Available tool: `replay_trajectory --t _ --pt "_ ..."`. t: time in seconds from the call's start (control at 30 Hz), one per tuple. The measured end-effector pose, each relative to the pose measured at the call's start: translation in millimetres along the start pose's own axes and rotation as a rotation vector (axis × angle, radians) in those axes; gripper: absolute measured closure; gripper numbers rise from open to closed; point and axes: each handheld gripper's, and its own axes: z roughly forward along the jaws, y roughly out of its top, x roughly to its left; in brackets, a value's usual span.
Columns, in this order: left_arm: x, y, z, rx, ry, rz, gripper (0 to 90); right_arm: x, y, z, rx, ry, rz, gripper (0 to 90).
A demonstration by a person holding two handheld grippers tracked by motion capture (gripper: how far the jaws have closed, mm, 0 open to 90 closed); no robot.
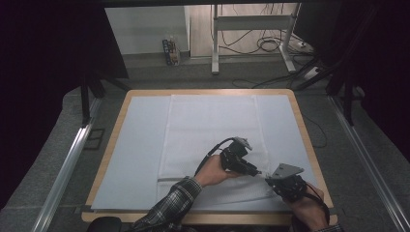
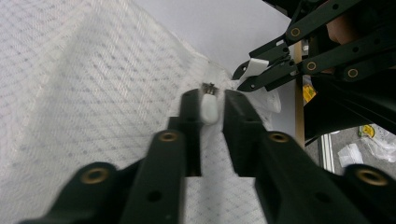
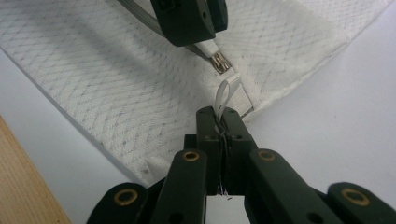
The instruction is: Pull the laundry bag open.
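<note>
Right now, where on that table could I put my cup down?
The pale sheet is bare left of the mesh bag, and a narrower strip lies bare to its right. The near right corner is crowded: the left tool grips the zipper pull, and the right tool pinches the bag's loop.

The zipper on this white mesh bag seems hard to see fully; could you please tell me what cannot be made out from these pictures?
- High view: the zipper pull is too small to make out, between the left tongs and right tongs.
- Left gripper view: the jaws cover most of the white pull tab.
- Right gripper view: the end of the white loop is hidden inside the shut jaws.
- Right gripper view: the zipper track is cut off by the top edge.
</note>
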Motion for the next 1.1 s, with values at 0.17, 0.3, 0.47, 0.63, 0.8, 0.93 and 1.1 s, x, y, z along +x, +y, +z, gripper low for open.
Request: replay_trajectory --t 0.17,0.3,0.47,0.63,0.8,0.93,1.1 --pt "-0.5 0.0 -1.5 0.006 -0.024 -0.001 80.4 -0.2 -0.1 0.0 -0.001 -0.003 -0.002 86.7" --pt "-2.2 -0.3 -0.4 0.014 -0.023 0.006 80.6 -0.1 0.0 -0.3 -0.005 -0.007 0.0 86.6" --pt "-1.2 -1.0 2.0 0.036 -0.02 0.018 78.4 0.1 0.2 -0.7 -0.01 -0.012 -0.002 86.5" --pt "-1.6 -1.7 2.4 0.044 -0.027 0.015 81.4 -0.4 0.0 -0.7 -0.01 -0.008 0.001 86.5" --pt "-3.3 -2.3 0.9 0.049 -0.014 0.026 83.0 -1.3 -0.1 -1.4 -0.021 -0.005 0.009 86.2" --pt "-4.3 -2.5 -1.1 0.04 0.0 0.036 83.8 -3.1 -0.6 -1.1 -0.024 0.014 0.026 82.9" --pt "-3.0 -4.4 -3.8 0.028 -0.012 0.043 86.9 -8.8 -1.0 -1.7 -0.038 0.044 0.079 62.0"
